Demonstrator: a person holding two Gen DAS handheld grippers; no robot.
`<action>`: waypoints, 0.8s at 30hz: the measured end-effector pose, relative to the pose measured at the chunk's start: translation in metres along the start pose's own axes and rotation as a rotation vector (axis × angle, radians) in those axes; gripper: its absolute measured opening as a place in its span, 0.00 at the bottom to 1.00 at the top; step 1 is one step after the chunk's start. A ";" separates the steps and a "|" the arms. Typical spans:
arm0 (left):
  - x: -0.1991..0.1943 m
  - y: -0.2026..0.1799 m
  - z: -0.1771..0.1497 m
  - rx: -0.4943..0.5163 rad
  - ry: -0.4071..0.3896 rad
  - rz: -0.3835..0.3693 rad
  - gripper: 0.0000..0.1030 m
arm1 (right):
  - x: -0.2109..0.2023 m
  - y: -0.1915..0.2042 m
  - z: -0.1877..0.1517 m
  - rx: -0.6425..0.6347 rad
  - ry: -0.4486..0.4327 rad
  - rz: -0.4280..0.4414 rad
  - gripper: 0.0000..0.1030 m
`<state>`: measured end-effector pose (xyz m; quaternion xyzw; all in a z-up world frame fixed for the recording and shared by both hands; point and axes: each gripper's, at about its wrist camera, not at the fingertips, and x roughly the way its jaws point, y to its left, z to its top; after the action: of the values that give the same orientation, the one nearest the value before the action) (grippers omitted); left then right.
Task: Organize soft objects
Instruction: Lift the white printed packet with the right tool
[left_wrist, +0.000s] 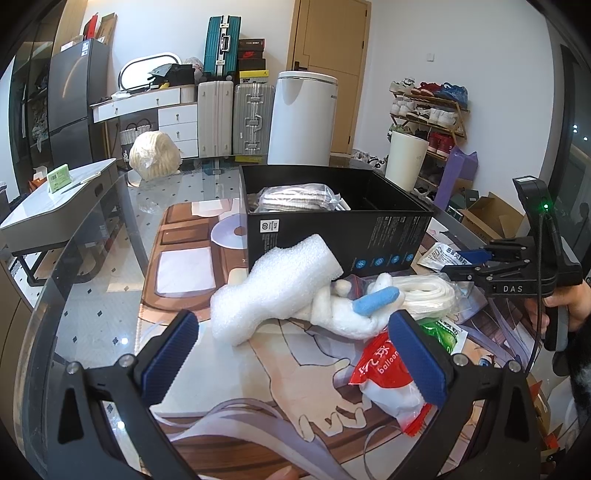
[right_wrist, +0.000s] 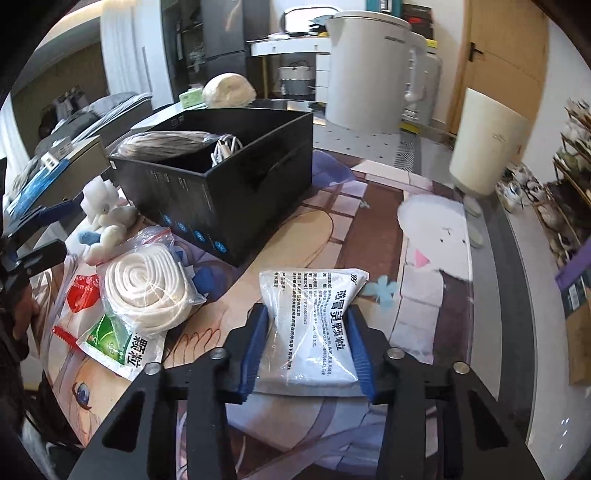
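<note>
My right gripper is shut on a white medicine pouch with black print, held just above the mat. My left gripper is open and empty, facing a white foam wrap and a white plush toy with a blue ear. A red and white balloon bag lies by its right finger. A bagged coil of white rope and a green pouch lie left of my right gripper. The black box holds a bagged grey cloth and white cable.
The glass table carries a printed anime mat. A white bin and a white appliance stand beyond the table's far edge. Suitcases, drawers and a shoe rack line the walls. The right gripper's body shows at right.
</note>
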<state>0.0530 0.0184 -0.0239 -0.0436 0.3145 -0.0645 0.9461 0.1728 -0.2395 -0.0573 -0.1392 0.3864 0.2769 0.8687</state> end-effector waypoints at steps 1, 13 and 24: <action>0.000 0.000 0.000 0.001 0.000 -0.001 1.00 | -0.001 0.000 -0.001 0.011 0.000 0.000 0.35; 0.002 0.002 0.002 -0.022 0.011 0.002 1.00 | -0.042 0.014 -0.012 0.152 -0.151 0.033 0.29; 0.009 0.012 0.009 -0.088 0.061 0.019 1.00 | -0.070 0.038 -0.021 0.203 -0.294 0.112 0.29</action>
<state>0.0665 0.0296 -0.0232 -0.0803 0.3460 -0.0430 0.9338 0.1002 -0.2445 -0.0200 0.0130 0.2883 0.3018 0.9086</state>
